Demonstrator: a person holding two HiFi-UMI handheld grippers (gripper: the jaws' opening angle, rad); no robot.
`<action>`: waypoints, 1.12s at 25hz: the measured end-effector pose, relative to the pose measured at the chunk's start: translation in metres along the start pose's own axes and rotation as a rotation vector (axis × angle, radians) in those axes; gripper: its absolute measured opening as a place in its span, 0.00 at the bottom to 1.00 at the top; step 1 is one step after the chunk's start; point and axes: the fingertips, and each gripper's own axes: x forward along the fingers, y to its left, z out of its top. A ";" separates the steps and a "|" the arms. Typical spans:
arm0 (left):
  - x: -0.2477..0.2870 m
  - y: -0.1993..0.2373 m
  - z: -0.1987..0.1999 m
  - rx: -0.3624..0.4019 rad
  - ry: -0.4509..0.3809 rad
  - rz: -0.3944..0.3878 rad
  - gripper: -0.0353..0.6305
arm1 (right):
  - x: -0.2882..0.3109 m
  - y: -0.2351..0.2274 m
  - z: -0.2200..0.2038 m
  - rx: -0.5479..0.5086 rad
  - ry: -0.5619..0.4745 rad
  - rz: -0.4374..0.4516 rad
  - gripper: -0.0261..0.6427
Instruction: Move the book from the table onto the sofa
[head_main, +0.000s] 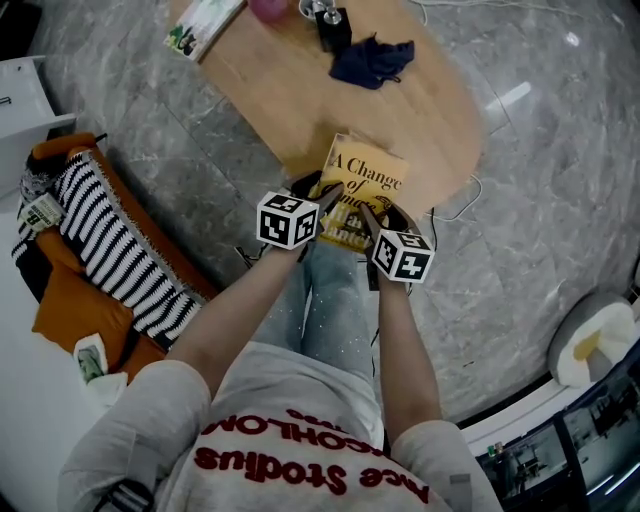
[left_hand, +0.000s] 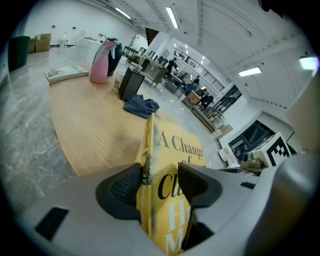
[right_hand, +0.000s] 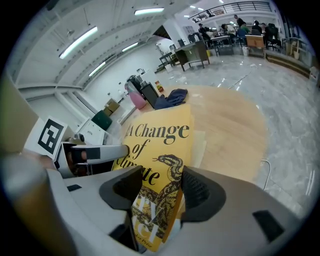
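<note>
- In the head view the near end of the book (head_main: 365, 180) is hidden behind both tools and their marker cubes (head_main: 287, 220). Only "A Change of" reads clearly on its yellow cover.
- The person's hands are covered by those cubes. Only the bare forearms (head_main: 240, 310) show, running forward and down side by side.
- A pink bottle (head_main: 268, 8) is cut off by the top edge of the head view. A thin book (head_main: 203, 25) at the far corner of the table (head_main: 300, 90) is also cut off.
- A black holder (head_main: 333, 28) stands on the table beside the bottle, and its contents are too small to make out. A dark blue cloth (head_main: 372, 58) lies crumpled just next to it.
- The yellow book is at the near edge of the table, with its near end reaching past the edge toward the person's knees. I cannot tell whether it rests on the wood or is raised off it.
- The left tool (left_hand: 160, 182) has its jaws spread wide around the book at the spine side. One pad is on the front cover and the other is against the far side by the spine.
- The right tool (right_hand: 159, 187) also has its jaws spread wide and grips the opposite side. One pad covers the printed title and the other is at the page edge.
- Both tools slope downward and meet the book from the near end.
- The sofa (head_main: 75, 315) lies well apart at the left, with a striped blanket (head_main: 115, 245) draped over its orange cushion.
</note>
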 end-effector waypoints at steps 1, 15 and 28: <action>-0.003 -0.003 0.002 0.003 -0.009 -0.001 0.42 | -0.005 0.002 0.002 -0.002 -0.009 0.000 0.43; -0.133 -0.083 0.115 0.173 -0.329 -0.010 0.42 | -0.126 0.095 0.103 -0.166 -0.297 0.028 0.41; -0.320 -0.172 0.262 0.397 -0.725 -0.013 0.42 | -0.273 0.238 0.234 -0.402 -0.676 0.083 0.41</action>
